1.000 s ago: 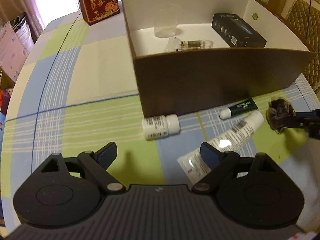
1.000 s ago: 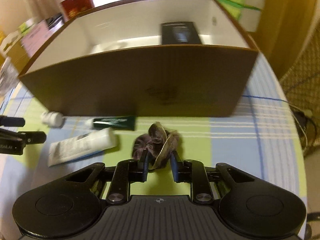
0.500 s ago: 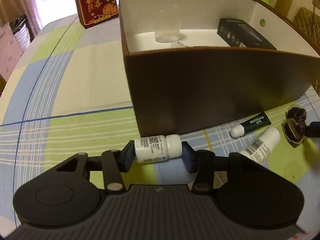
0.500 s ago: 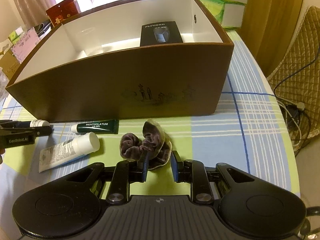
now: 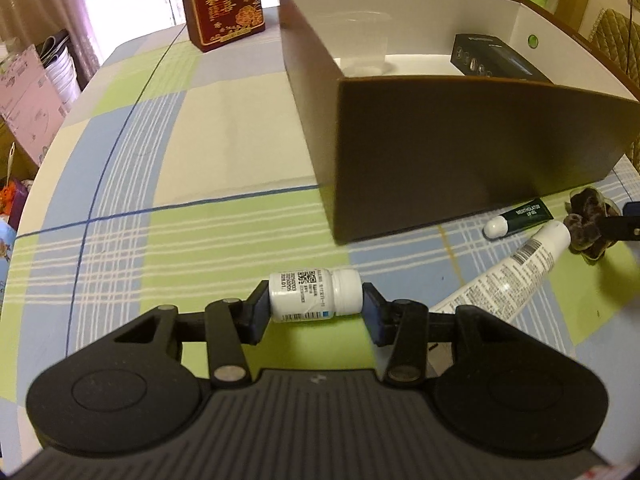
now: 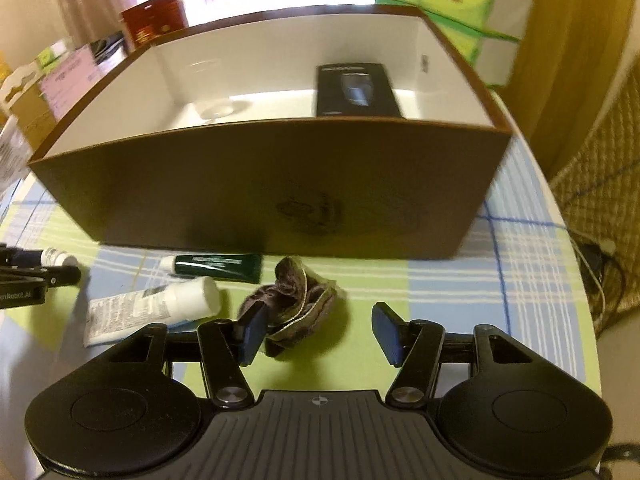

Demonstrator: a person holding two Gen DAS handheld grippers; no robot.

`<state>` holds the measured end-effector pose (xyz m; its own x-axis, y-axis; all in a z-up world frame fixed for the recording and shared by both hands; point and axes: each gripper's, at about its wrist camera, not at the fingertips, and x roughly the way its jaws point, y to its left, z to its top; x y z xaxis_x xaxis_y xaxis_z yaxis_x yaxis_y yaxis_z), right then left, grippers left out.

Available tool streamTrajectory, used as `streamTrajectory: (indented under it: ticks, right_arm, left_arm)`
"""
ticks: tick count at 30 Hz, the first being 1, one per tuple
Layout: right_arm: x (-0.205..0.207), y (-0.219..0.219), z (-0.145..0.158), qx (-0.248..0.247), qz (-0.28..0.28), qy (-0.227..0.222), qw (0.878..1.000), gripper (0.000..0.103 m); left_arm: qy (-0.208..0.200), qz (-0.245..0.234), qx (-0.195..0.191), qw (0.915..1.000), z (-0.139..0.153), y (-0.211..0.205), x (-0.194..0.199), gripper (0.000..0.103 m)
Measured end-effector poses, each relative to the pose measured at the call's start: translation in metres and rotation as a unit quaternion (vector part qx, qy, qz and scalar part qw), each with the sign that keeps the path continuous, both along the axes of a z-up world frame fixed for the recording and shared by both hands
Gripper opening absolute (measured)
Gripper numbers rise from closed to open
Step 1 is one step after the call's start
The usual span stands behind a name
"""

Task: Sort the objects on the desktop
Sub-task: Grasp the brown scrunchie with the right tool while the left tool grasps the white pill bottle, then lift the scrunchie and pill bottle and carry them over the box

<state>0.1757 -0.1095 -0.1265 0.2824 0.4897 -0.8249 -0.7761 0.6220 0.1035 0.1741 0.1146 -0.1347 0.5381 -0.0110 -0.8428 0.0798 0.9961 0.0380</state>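
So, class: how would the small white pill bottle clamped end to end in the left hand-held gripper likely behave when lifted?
The pill bottle looks like rigid plastic, so it probably won't deform. It is round and lying sideways, so it may roll if released. Held at base and cap by the left hand-held gripper, it could pivot.

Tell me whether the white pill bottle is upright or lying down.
Lying down: the pill bottle sits sideways, cap pointing right, clamped end to end by the left hand-held gripper.

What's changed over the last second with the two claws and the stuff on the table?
The left claw closed end-to-end on the white pill bottle, open a second ago. The right claw opened, releasing the brown scrunchie. The tubes, the brown box and its contents stayed put.
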Motion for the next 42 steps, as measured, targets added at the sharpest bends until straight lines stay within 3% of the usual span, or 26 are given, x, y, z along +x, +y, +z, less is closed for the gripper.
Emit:
streamTrajectory:
  ticks: [6,12,16,25,42]
  right_arm:
    - [0.0,0.01,-0.001,0.028,-0.006,0.037,0.999,0.056]
    - [0.001,0.02,-0.012,-0.002,-0.008,0.026,1.0,0.053]
    - [-0.006,0.022,-0.017,-0.017,0.013,0.007,1.0,0.038]
    - [-0.018,0.02,-0.015,-0.019,0.035,0.002,0.999,0.02]
    - [-0.032,-0.011,0.031,0.016,0.024,0.015,0.999,0.017]
  left_arm:
    - [-0.007,0.001,-0.002,1.0,0.007,0.0,-0.007,0.042]
    - [-0.01,0.001,-0.001,0.9999,0.01,-0.002,-0.01,0.042]
    - [-0.014,-0.001,-0.001,0.9999,0.013,-0.003,-0.011,0.042]
    - [-0.025,-0.005,-0.001,0.9997,0.02,-0.006,-0.014,0.042]
    - [-0.057,-0.032,-0.011,0.9978,0.06,-0.017,-0.028,0.042]
